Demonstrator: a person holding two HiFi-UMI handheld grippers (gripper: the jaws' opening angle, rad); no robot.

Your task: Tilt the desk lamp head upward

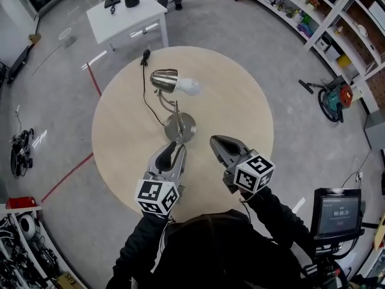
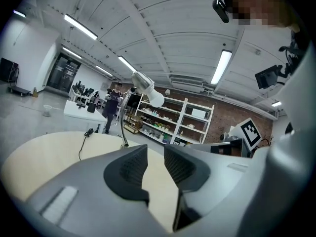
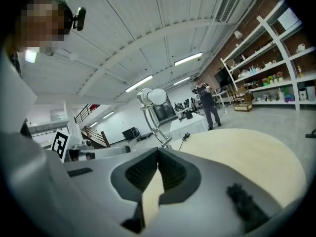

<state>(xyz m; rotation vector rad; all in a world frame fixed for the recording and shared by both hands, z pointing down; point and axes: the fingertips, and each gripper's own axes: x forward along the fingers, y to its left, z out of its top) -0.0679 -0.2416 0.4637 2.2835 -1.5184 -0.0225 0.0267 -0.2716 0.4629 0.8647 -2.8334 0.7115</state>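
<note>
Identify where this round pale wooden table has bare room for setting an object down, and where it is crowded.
Widest bare patch: the round pale wooden table's right half, between the silver metal desk lamp and the rim. A narrower strip lies left of the black cord. Crowded: near centre, where the lamp's base, left gripper and right gripper cluster.

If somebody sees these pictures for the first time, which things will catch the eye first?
The eye goes first to the chrome desk lamp standing in the middle of the round wooden table, its white bulb pointing to the right in the head view. Next come the two grippers with marker cubes at the table's near edge: the left gripper with jaws slightly apart and empty, the right gripper shut on nothing.
</note>
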